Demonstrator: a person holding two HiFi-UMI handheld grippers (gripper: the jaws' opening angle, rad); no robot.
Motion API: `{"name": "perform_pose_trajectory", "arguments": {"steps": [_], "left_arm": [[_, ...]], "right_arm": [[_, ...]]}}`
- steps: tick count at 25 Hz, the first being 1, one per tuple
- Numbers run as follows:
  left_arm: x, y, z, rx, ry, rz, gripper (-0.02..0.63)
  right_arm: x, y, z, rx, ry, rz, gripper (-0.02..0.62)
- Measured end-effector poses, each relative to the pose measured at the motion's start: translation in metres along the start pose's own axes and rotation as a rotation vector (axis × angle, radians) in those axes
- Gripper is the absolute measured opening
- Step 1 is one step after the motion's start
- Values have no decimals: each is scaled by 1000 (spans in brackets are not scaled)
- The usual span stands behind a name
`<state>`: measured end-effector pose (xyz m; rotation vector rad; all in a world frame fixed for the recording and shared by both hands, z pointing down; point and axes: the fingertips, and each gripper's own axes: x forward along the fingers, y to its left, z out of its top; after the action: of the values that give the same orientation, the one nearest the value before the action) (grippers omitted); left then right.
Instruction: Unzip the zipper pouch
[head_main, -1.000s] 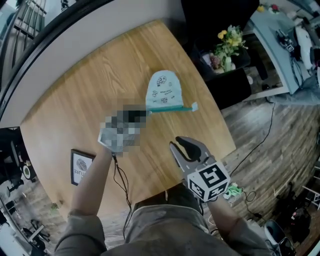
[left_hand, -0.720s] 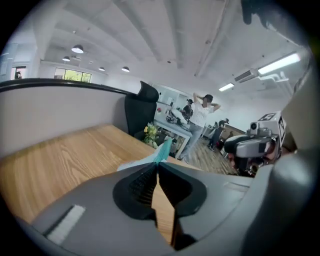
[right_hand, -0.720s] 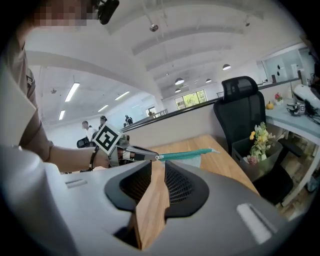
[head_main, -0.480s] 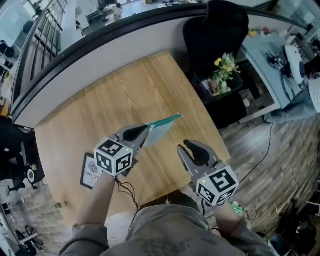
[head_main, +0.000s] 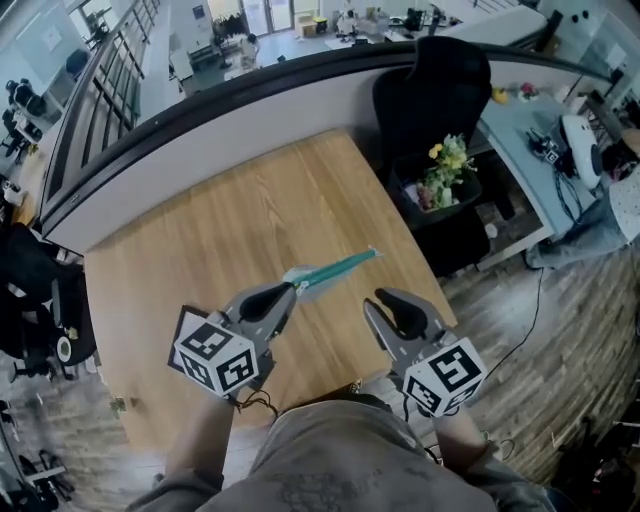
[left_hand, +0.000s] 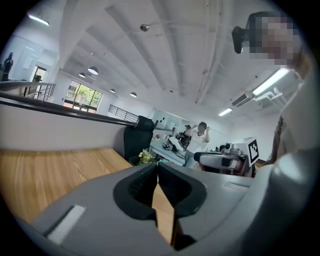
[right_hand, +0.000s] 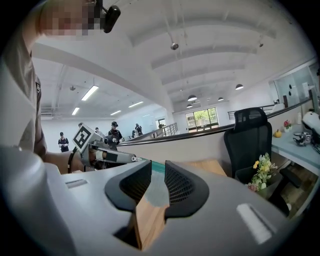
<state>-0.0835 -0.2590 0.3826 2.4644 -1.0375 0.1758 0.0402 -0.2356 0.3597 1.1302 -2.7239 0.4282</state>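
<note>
The zipper pouch (head_main: 335, 268) hangs in the air above the wooden table (head_main: 200, 240), seen edge-on as a teal strip with a pale body. My left gripper (head_main: 292, 289) is shut on its near left end. The right gripper (head_main: 383, 303) stands open to the right of the pouch and apart from it, nothing between its fingers. In the right gripper view the pouch (right_hand: 155, 187) shows beyond the gap of the open jaws, with the left gripper (right_hand: 107, 154) farther left. The left gripper view shows its jaws (left_hand: 157, 165) pressed together; the pouch is almost hidden there.
A black office chair (head_main: 430, 90) and a pot of yellow flowers (head_main: 445, 165) stand off the table's right edge. A cluttered desk (head_main: 540, 130) lies farther right. A curved dark ledge (head_main: 200, 110) runs behind the table. People stand in the background.
The pouch lay flat on the table a second ago; now the left gripper holds it lifted, edge-on, nearer to me. The right gripper has stayed open and shifted slightly.
</note>
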Motion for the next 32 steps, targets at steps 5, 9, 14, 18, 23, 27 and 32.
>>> {"name": "perform_pose_trajectory", "arguments": {"steps": [5,9,14,18,23,27,32], "left_arm": [[-19,-13,-1,-33,-30,12,2],[-25,-17,-6,-27,-22,14,-2],[-22,-20,-9,-3,3,6,-2],[-18,-26,-7,2,6,-6,-2],[-16,-35,-8,20,28,-37,-2],[-11,-45,-8,32,43,-62,-2],[-5,-55,-8,36,53,-89,-2]], "right_arm": [[-8,12,1,-14,9,24,94],[-9,22,0,-35,17,64,94],[0,38,2,-107,43,151,94],[9,48,7,-190,66,207,94],[20,69,4,-361,159,320,95],[28,77,-5,-545,231,397,98],[34,80,-17,-667,290,433,98]]}}
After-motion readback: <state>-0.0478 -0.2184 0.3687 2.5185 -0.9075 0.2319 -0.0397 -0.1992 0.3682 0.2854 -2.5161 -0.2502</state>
